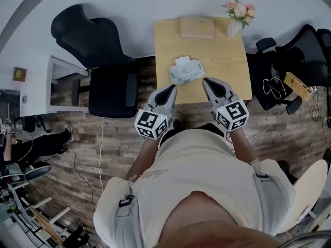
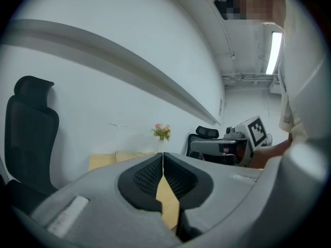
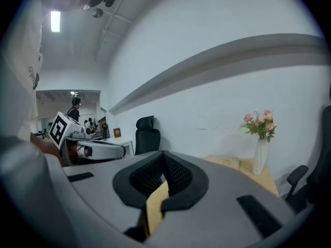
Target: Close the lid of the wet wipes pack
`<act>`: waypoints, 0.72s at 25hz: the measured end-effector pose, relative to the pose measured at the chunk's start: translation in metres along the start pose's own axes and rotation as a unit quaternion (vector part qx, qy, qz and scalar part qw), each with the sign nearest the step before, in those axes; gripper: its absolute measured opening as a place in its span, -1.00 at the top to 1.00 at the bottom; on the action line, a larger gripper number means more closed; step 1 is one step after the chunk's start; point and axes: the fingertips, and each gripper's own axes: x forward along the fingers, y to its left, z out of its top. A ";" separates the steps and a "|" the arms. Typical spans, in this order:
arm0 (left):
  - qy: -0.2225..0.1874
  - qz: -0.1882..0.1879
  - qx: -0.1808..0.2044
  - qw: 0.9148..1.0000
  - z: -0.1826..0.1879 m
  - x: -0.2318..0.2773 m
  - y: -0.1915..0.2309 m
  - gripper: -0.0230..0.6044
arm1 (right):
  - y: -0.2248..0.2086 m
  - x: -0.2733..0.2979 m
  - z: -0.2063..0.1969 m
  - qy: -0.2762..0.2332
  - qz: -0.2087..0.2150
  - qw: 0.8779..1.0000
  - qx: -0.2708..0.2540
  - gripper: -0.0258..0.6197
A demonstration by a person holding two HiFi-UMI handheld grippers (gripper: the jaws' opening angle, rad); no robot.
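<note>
A white and green wet wipes pack [image 1: 186, 70] lies on the wooden table [image 1: 227, 66], its lid flap raised at the far side. My left gripper [image 1: 169, 91] hovers at the table's near edge, just left of and nearer than the pack, jaws shut with nothing between them. My right gripper [image 1: 208, 82] hangs just right of the pack, also shut and empty. In the left gripper view the shut pads [image 2: 150, 177] meet over the table [image 2: 103, 161]. In the right gripper view the shut pads [image 3: 173, 174] hide the pack.
A flat tan box [image 1: 197, 27] and a vase of pink flowers [image 1: 237, 15] stand at the table's far edge. A black office chair [image 1: 101, 66] sits left of the table, another [image 1: 289, 66] to the right. A white desk [image 1: 31, 84] stands far left.
</note>
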 end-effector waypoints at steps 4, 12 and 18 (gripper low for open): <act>0.005 -0.006 -0.005 1.000 -0.009 -0.005 0.030 0.87 | 0.003 0.019 -0.002 0.008 -0.021 1.000 0.000 0.92; 0.030 0.007 -0.014 0.999 -0.026 0.022 0.064 0.88 | -0.018 0.038 -0.010 0.038 -0.025 0.999 -0.004 0.92; 0.032 0.008 -0.007 0.999 -0.003 0.072 0.058 0.87 | -0.069 0.065 -0.008 0.031 -0.007 0.999 0.018 0.92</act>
